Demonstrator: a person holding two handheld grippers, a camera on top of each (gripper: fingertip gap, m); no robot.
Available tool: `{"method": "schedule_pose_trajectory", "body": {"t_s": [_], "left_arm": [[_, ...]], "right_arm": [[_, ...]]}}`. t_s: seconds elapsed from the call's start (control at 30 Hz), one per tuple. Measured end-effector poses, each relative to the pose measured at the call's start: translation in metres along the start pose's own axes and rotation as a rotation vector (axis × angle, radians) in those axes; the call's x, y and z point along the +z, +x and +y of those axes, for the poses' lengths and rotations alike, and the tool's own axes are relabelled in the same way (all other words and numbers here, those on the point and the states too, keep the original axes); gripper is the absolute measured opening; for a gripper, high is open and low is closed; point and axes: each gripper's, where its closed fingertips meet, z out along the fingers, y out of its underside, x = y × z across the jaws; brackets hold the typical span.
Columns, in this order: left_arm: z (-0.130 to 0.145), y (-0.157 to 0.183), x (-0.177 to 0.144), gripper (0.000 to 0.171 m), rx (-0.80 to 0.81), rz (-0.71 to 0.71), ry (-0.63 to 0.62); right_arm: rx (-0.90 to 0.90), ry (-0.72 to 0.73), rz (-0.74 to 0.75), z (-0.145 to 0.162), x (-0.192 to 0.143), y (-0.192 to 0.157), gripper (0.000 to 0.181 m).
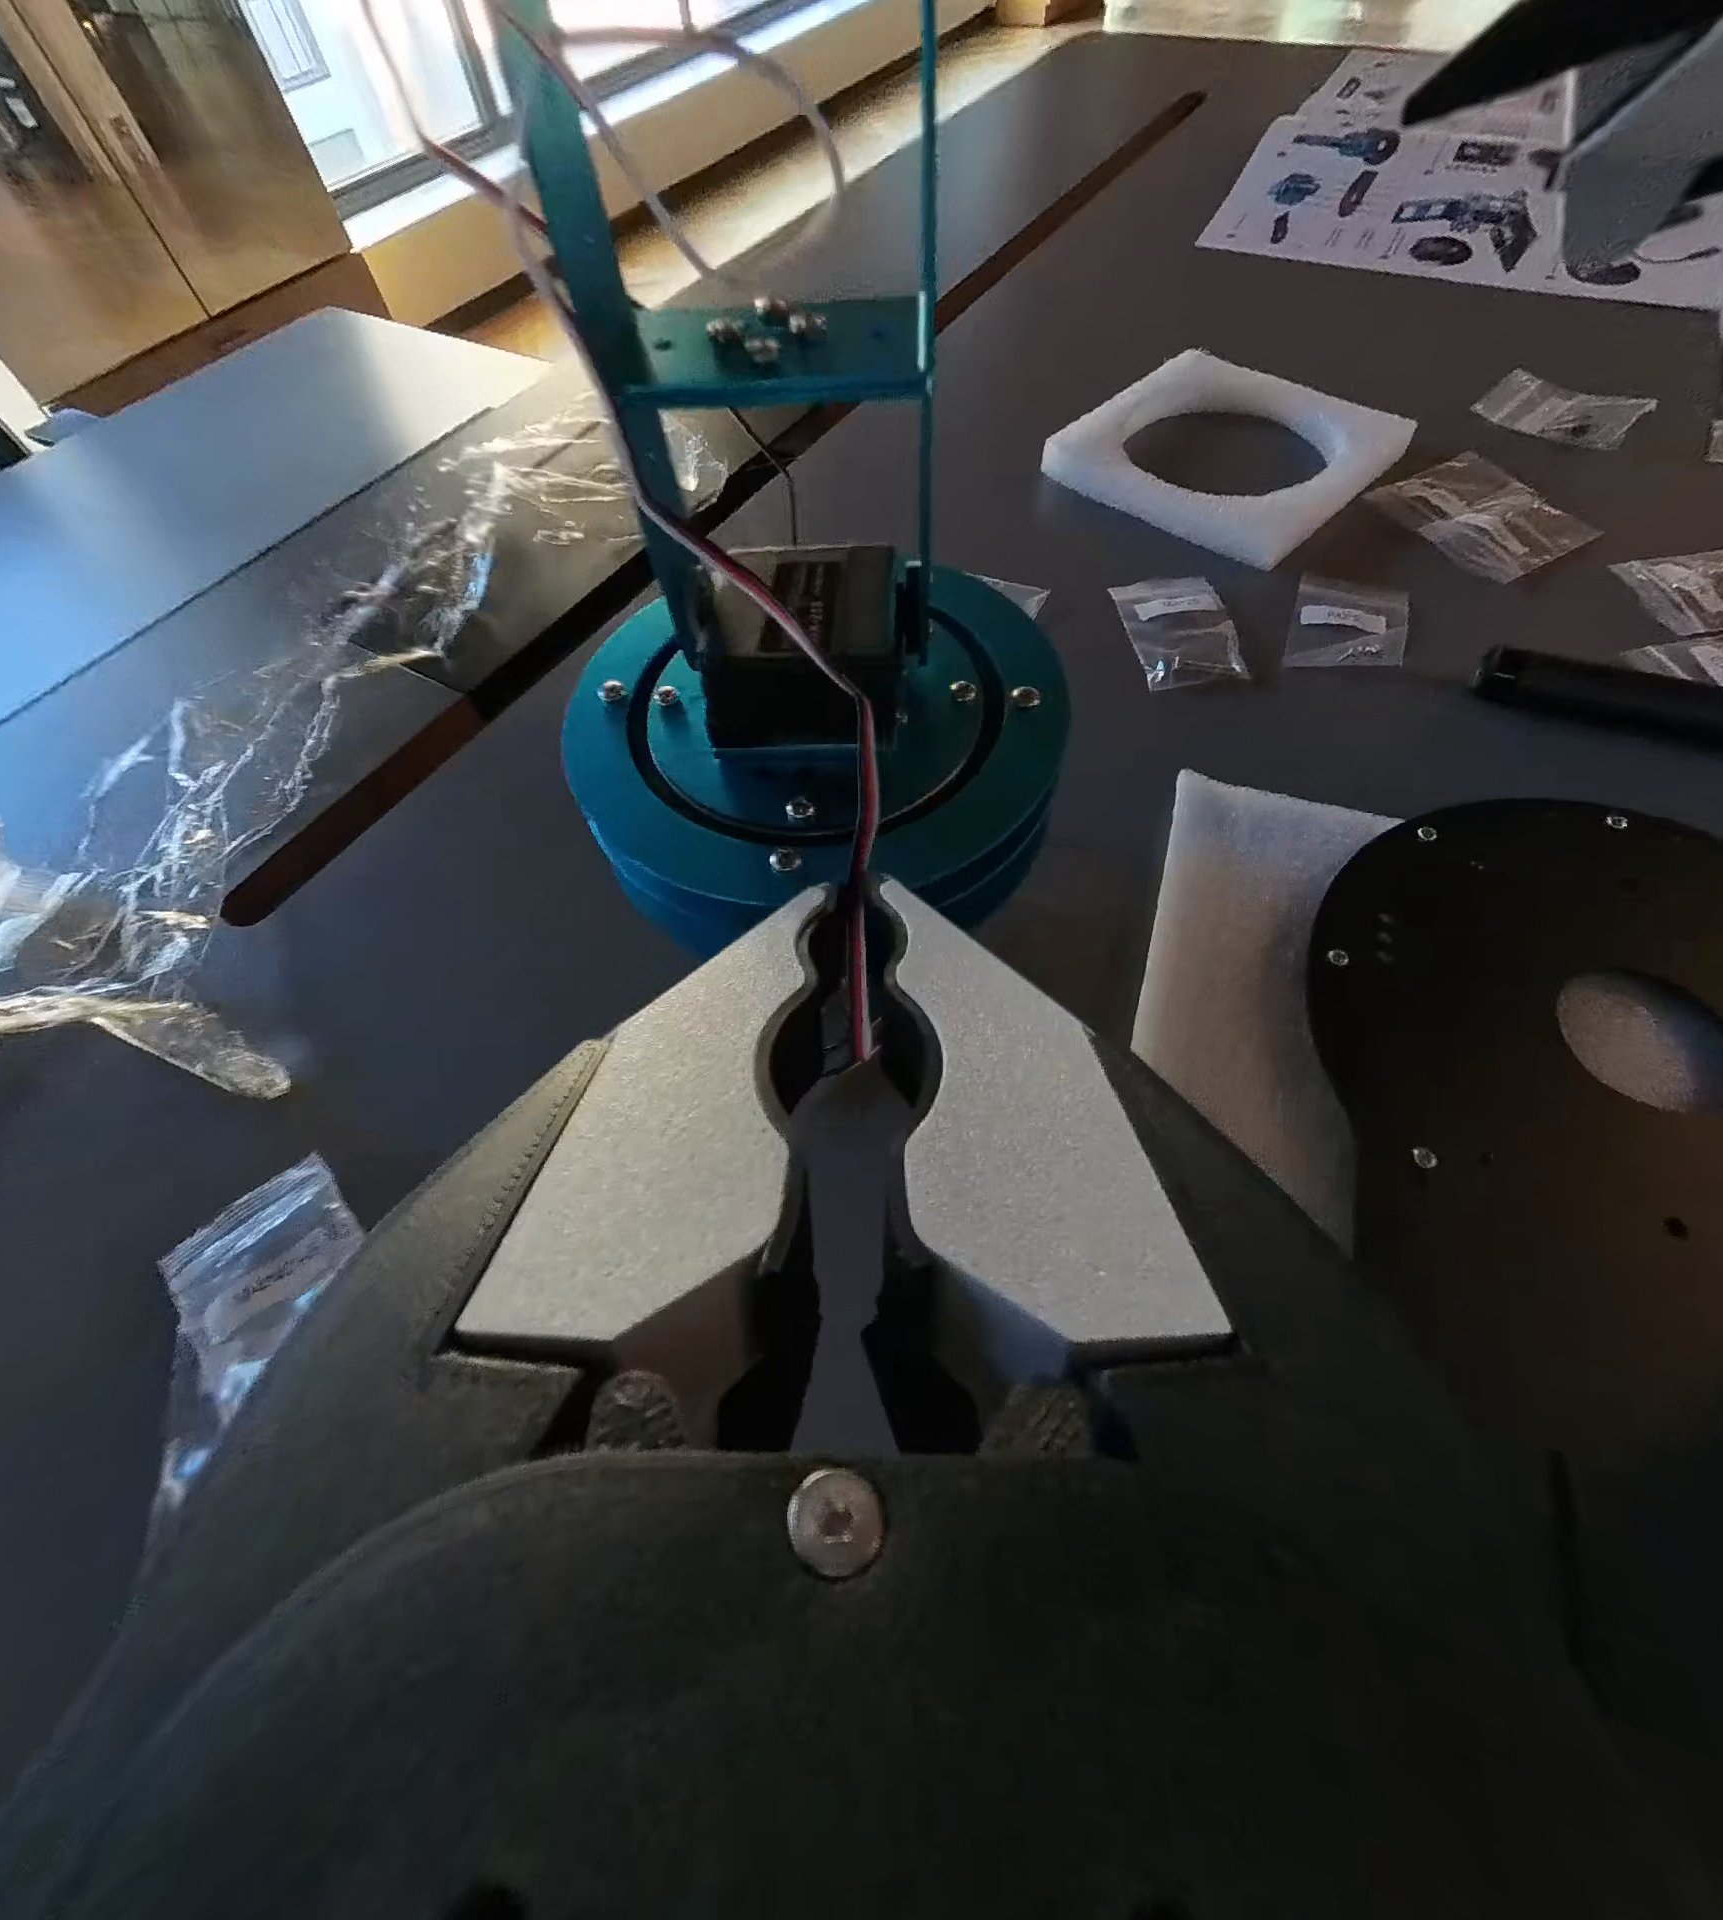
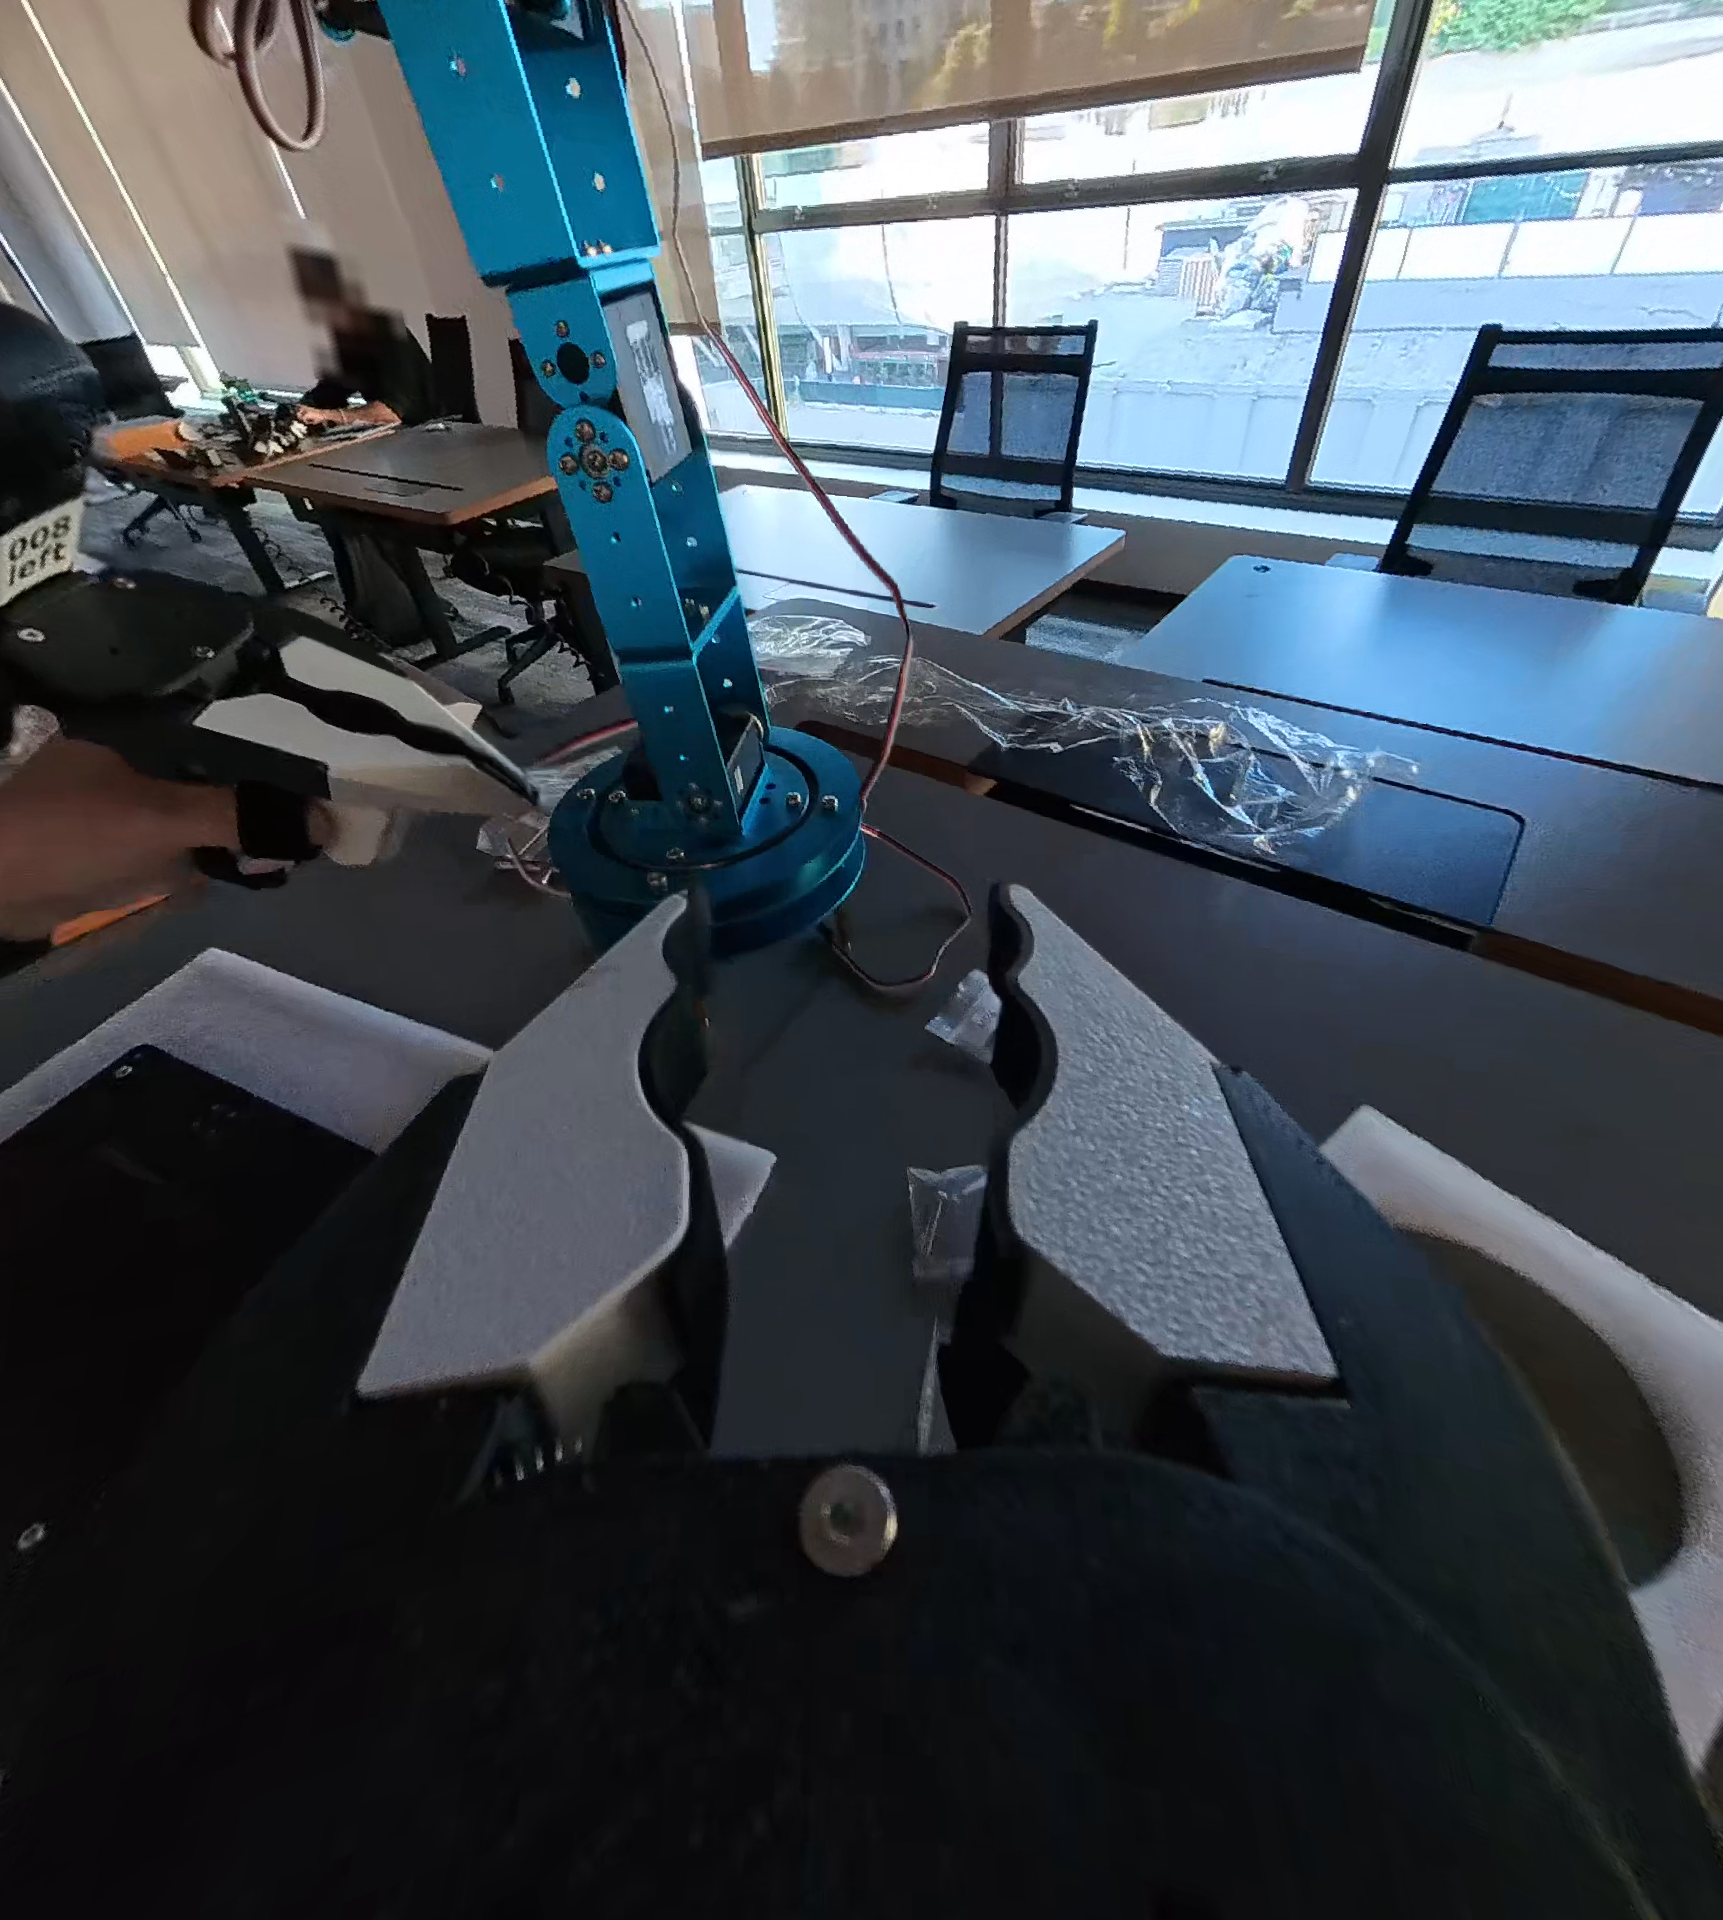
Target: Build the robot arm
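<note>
Left wrist view: left claw (image 1: 855, 902) pinches striped (red-white-black) ribbon wire (image 1: 862, 831).

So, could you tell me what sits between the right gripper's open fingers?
In the right wrist view, two small clear plastic bags lie on the dark table between the right gripper fingers.

Grey-fingered black hand-held gripper (image 1: 852, 899)

- Large dark-framed windows (image 2: 1252, 312) along the far wall, daylight pouring in, roller blind (image 2: 1033, 62) half lowered.
- Two black mesh chairs (image 2: 1018, 416) below them.
- Grey desks (image 2: 1459, 665) in rows, wood-edged tables (image 2: 400, 478) farther left.
</note>
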Motion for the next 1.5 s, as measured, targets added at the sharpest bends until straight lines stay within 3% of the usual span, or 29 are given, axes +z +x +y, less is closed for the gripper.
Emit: {"method": "schedule_pose_trajectory", "body": {"t_s": [0.17,0.43,0.57,0.87,1.03,1.17,1.33,1.43,1.5], "left_arm": [[-0.021,-0.025,-0.028,0.001,0.004,-0.083,0.023],[-0.065,-0.112,-0.045,0.000,0.114,-0.257,-0.088],[-0.056,-0.147,-0.036,0.000,0.100,-0.322,-0.159],[-0.034,-0.128,-0.011,0.001,-0.131,-0.163,0.001],[-0.020,-0.100,0.012,0.010,-0.151,-0.066,0.008],[-0.016,-0.079,0.010,0.021,-0.196,-0.020,0.037],[-0.010,-0.061,-0.016,0.022,-0.204,-0.018,0.091],[-0.005,-0.051,-0.031,0.021,-0.214,0.000,0.101],[-0.004,-0.048,-0.040,0.019,-0.215,-0.007,0.096]], "right_arm": [[0.012,0.008,0.015,0.005,-0.016,0.002,0.051],[0.019,-0.038,-0.017,0.018,-0.017,-0.010,0.050],[0.005,-0.057,-0.057,0.018,-0.003,-0.027,0.051],[-0.119,-0.046,-0.111,-0.016,0.081,-0.067,0.063],[-0.123,0.015,-0.003,-0.037,0.126,-0.058,0.077],[-0.146,0.016,0.061,-0.039,0.149,-0.052,0.078],[-0.135,0.008,0.089,-0.044,0.164,-0.054,0.062],[-0.133,0.012,0.099,-0.048,0.169,-0.056,0.032],[-0.147,0.004,0.126,-0.049,0.171,-0.054,0.024]]}}
